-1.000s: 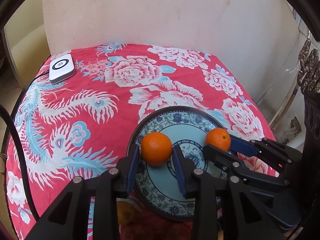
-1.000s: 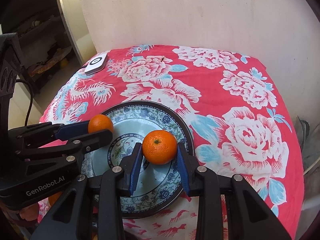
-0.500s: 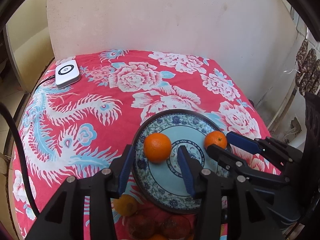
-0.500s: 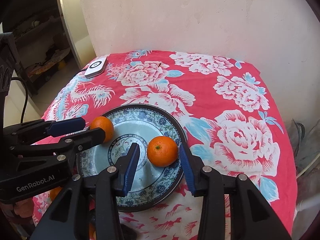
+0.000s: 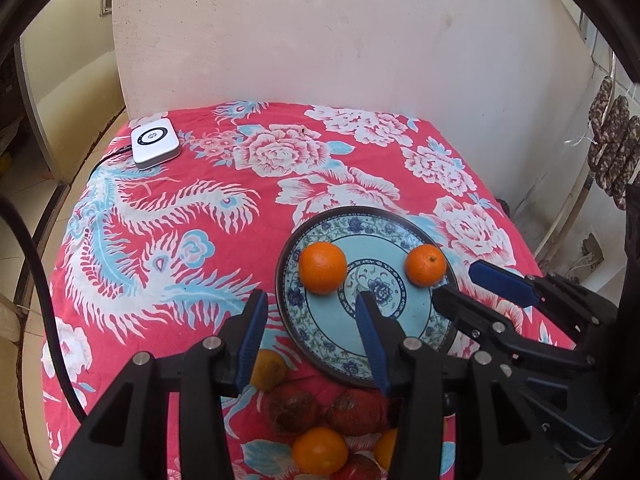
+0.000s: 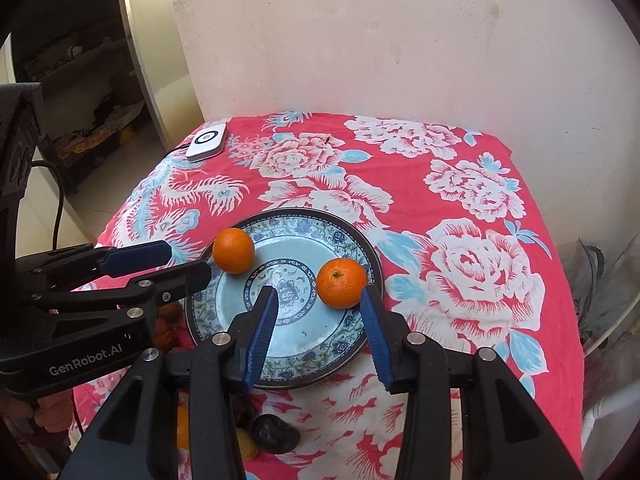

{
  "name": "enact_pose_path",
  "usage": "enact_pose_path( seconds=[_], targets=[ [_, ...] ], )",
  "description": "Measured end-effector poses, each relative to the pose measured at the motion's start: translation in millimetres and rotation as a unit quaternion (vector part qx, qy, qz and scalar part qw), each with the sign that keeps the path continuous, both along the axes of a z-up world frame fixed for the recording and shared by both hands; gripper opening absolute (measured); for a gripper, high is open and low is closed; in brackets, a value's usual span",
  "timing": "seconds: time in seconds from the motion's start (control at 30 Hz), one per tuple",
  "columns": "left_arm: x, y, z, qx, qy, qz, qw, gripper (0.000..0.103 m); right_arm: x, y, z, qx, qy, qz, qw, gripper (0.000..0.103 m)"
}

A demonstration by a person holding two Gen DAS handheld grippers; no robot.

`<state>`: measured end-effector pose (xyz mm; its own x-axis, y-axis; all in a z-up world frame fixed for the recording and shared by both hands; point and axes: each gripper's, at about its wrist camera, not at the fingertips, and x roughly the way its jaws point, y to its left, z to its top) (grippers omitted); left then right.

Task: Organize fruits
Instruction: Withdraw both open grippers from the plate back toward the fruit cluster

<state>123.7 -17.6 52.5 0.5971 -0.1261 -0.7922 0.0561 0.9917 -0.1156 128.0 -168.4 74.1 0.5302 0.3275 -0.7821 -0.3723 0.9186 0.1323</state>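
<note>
A blue-patterned plate (image 5: pixel 396 236) (image 6: pixel 304 224) lies on the red floral cloth. Two oranges rest on it: one on its left (image 5: pixel 322 267) (image 6: pixel 233 250), one on its right (image 5: pixel 425 265) (image 6: pixel 341 282). My left gripper (image 5: pixel 310 312) is open and empty, just behind the left orange. My right gripper (image 6: pixel 318 304) is open and empty, just behind the right orange; it also shows in the left wrist view (image 5: pixel 468 286). Near the table's front edge lie more fruits: oranges (image 5: pixel 319 450) and dark red ones (image 5: pixel 354 412).
A white device (image 5: pixel 155 143) (image 6: pixel 207 143) with a cable sits at the table's far left corner. A pale wall rises behind the table. The cloth drops off at the left and right edges. Dark sausages (image 5: pixel 612 152) hang at the right.
Both grippers opened, let go of their oranges on the plate and drew back toward me. More fruits at the front edge have come into view.
</note>
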Motion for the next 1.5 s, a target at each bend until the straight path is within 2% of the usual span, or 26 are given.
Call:
enact_pose_path(
  seconds=[0.87, 1.5],
  targets=[
    [-66.0, 17.5, 3.4, 0.007, 0.012, 0.013, 0.9998, 0.048, -64.1, 5.3, 11.5, 0.006, 0.0, 0.015, 1.0, 0.044],
    [-88.9, 32.3, -8.7, 0.001, 0.026, 0.026, 0.9993, 0.049, -85.2, -1.0, -7.5, -0.007, 0.017, 0.023, 1.0, 0.044]
  ],
)
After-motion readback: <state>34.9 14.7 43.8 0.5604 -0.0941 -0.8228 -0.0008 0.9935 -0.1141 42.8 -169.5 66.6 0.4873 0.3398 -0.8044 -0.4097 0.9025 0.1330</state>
